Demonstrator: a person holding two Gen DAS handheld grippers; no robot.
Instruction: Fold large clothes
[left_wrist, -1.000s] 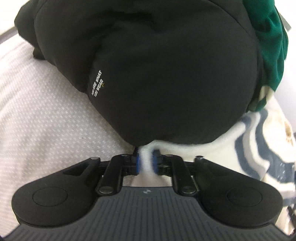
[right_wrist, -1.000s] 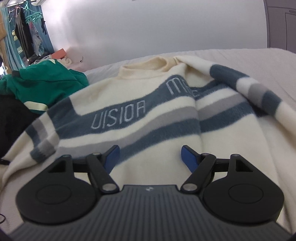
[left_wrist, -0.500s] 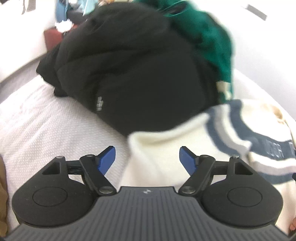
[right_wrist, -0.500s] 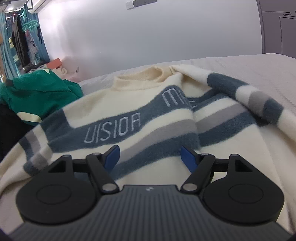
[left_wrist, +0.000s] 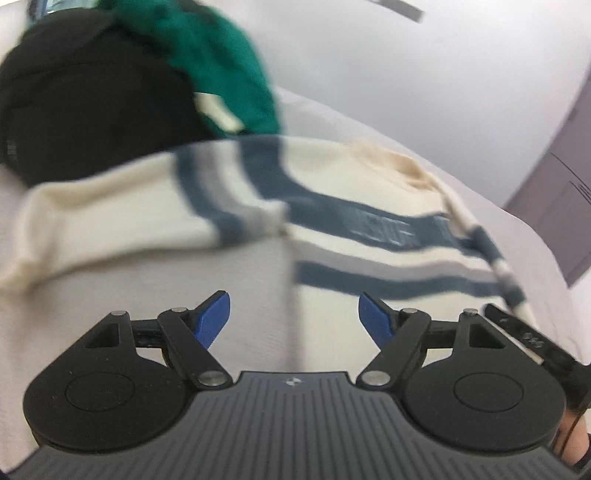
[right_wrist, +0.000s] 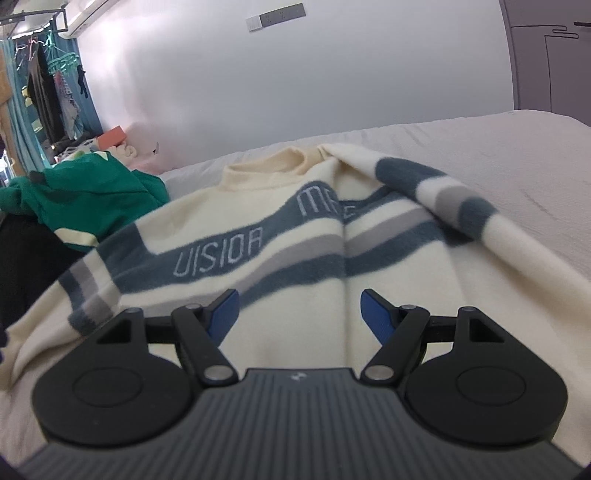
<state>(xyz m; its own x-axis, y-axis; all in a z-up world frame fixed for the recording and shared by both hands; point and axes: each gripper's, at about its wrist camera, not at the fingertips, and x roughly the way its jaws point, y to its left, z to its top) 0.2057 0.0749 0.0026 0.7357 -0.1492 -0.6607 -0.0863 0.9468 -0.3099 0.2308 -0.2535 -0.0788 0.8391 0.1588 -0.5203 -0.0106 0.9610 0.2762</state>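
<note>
With my left gripper and right gripper both spread and empty above the sweater, sleeve-folding is in hand; next I must pinch a sleeve.

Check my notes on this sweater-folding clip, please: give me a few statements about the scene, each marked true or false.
1. The sweater is cream with blue and grey stripes. True.
2. The left gripper is clamped on a sleeve. False: its jaws stand open with nothing between them.
3. The right sleeve is folded across the sweater's front. True.
4. A green garment lies beside the sweater. True.
5. The right gripper holds the collar. False: its jaws are open and the collar lies far from them.
</note>
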